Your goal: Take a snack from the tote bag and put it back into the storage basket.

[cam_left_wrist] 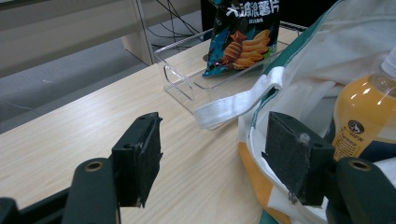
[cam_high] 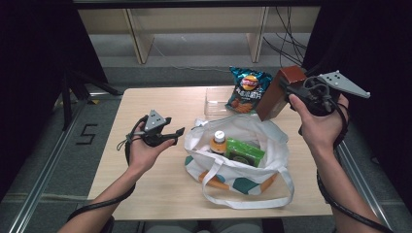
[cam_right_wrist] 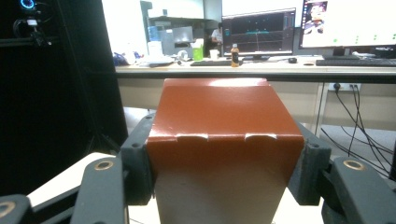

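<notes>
My right gripper [cam_high: 287, 90] is shut on a brown carton [cam_high: 276, 94], lifted tilted above the table's far right, over the bag's back edge. In the right gripper view the carton [cam_right_wrist: 224, 135] sits between both pads [cam_right_wrist: 140, 158], which press its sides. A white tote bag [cam_high: 243, 131] lies open mid-table, holding an orange drink bottle [cam_high: 219, 141] and a green packet [cam_high: 244, 151]. My left gripper [cam_high: 176, 133] hovers open just left of the bag. In the left gripper view it [cam_left_wrist: 217, 154] has nothing between its pads, beside the bag's strap [cam_left_wrist: 233, 105] and the bottle [cam_left_wrist: 362, 116].
A blue chips bag [cam_high: 248, 90] leans in a clear plastic tray [cam_high: 214, 102] at the table's far edge, behind the tote. Bare wooden tabletop [cam_high: 145, 102] stretches to the left. Dark curtains flank the table, and wooden shelf legs and cables stand beyond it.
</notes>
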The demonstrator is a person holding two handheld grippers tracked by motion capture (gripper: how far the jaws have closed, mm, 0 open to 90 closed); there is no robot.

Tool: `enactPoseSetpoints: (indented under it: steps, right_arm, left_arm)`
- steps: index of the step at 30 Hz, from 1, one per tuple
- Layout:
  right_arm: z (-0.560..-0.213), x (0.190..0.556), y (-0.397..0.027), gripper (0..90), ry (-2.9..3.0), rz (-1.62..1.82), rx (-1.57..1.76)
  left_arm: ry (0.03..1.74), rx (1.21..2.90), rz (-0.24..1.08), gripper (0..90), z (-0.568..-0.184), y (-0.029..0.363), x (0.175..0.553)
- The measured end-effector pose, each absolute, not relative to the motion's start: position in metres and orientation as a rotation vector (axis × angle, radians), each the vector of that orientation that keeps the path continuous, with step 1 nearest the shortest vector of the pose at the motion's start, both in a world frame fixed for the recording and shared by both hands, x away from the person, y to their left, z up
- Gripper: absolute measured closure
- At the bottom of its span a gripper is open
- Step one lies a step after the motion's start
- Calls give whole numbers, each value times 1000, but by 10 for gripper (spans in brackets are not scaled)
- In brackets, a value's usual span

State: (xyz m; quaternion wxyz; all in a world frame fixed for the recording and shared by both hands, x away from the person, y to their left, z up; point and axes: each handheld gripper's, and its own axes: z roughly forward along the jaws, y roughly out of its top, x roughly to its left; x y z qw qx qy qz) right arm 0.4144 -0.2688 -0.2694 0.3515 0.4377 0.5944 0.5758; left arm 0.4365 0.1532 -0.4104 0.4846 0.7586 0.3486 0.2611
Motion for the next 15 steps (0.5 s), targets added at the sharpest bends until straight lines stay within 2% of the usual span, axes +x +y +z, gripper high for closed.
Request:
enactPoseSetpoints:
  steps: [15]
  right_arm:
    - [-270, 426, -267, 398, 1531, 1470, 1138]
  left_arm:
    - [842, 1851, 639, 353, -410, 153, 437]
